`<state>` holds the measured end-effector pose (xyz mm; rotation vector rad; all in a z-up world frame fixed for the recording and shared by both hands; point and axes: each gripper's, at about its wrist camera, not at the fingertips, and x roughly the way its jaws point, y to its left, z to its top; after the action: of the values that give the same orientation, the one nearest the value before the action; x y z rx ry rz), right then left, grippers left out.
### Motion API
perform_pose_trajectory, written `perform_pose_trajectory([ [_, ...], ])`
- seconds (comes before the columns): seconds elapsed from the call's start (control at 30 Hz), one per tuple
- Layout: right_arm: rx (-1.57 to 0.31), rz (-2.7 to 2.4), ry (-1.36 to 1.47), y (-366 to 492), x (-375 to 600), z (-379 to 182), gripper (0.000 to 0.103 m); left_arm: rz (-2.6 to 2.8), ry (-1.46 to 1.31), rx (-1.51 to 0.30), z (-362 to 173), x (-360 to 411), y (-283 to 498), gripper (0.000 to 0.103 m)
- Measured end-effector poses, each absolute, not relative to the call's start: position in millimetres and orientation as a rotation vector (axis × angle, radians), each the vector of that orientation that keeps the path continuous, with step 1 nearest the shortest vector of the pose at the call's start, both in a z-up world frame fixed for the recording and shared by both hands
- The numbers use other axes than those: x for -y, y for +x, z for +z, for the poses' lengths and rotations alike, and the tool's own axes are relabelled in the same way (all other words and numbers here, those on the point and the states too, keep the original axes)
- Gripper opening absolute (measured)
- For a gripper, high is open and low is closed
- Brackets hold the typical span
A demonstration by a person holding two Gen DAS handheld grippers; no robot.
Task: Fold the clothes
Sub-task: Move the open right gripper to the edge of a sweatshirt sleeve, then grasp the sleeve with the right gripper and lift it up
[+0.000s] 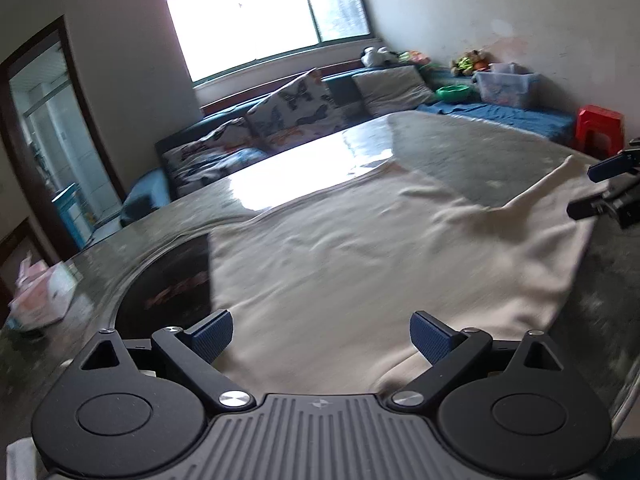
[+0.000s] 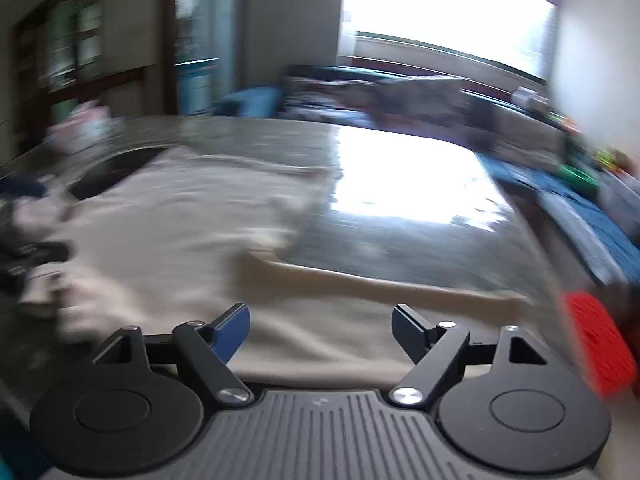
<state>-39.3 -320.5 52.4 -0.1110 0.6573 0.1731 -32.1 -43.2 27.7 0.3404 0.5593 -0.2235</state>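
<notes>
Cream garment (image 1: 360,264) lies flat ahead of and under the left gripper (image 1: 320,336), jaws spread, empty; right gripper (image 2: 320,332) likewise wide, nothing held

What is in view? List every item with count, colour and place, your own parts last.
garment: one, cream, spread flat on the table
table: one, grey glossy top, fills the near view
dark round inset: one, black, left part of the table, partly under the garment
sofa: one, dark with patterned cushions, below the window
window: one, bright, far wall
clear storage box: one, translucent, on the blue-covered bench at right
green basin: one, green, beside that box
stool: one, red, right of the table
left gripper: one, black with blue pads, jaws open above the garment
right gripper: one, same colours, jaws open, nothing between them
</notes>
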Motion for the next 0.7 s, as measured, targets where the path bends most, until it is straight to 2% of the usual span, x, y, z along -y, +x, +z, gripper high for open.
perform_pose_trajectory([
  [0.4,-0.681,-0.152,0.08,-25,420,33,0.062,-0.321,0.378,-0.556,23,93,-25,0.097],
  [0.47,-0.691,-0.156,0.106,-20,424,29,0.051,-0.325,0.385,-0.559,22,98,-24,0.097],
  [0.6,-0.694,-0.173,0.147,-15,427,22,0.039,-0.323,0.382,-0.572,19,102,-19,0.097],
  [0.67,-0.687,-0.179,0.164,-16,427,23,0.019,-0.322,0.38,-0.582,17,103,-17,0.097],
  [0.7,-0.684,-0.177,0.171,-17,428,24,0.015,-0.322,0.38,-0.585,16,104,-16,0.097],
])
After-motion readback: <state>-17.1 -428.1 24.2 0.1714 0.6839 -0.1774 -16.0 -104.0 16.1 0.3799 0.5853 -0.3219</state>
